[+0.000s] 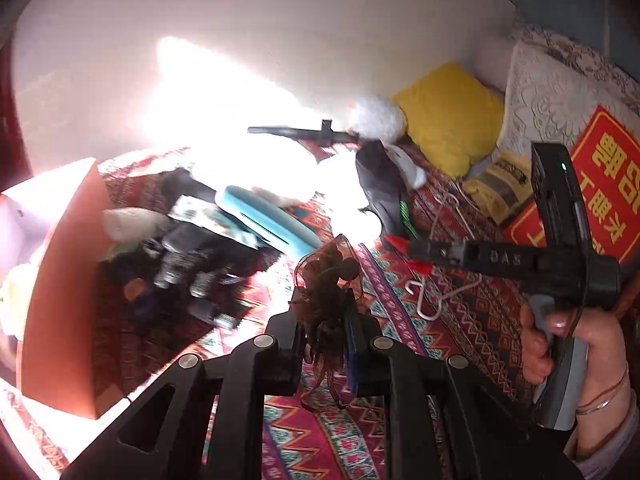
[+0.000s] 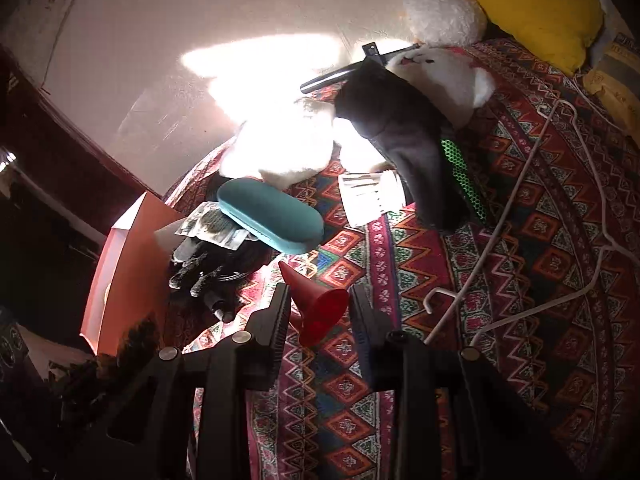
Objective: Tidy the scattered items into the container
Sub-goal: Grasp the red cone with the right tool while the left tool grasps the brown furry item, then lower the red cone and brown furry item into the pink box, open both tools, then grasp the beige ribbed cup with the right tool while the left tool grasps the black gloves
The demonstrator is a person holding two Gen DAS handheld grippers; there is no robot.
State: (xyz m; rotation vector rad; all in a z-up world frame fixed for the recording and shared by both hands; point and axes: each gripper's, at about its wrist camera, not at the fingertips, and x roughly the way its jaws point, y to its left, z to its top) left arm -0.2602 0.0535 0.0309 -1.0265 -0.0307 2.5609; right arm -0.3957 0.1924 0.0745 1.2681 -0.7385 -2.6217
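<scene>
The left tool (image 1: 326,320) is clamped on a small brown sheer pouch (image 1: 328,276), its gathered ribbon end hanging down between the two black fingers. The pouch is held up above a bed covered by a red patterned blanket (image 1: 472,312).

The right tool (image 2: 318,308) is pinched on a red plastic funnel (image 2: 316,304), gripped at its wide mouth with the narrow spout pointing up and left. In the left wrist view this tool reaches in from the right, held by a hand (image 1: 560,344) wearing thin bangles.

Just beyond the tools, at the left edge of the bed, stands an orange box (image 2: 132,264), the container, with its top open. Beside it lie a tangle of black cables (image 2: 208,268), a foil packet (image 2: 212,224) and a teal glasses case (image 2: 272,216). Farther back are a white paper slip (image 2: 368,196), a dark sock (image 2: 408,152) and a white plush toy (image 2: 440,72) in bright sunlight. A white wire hanger (image 2: 520,200) lies on the blanket to the right, and a yellow pillow (image 2: 536,12) sits by the wall.
</scene>
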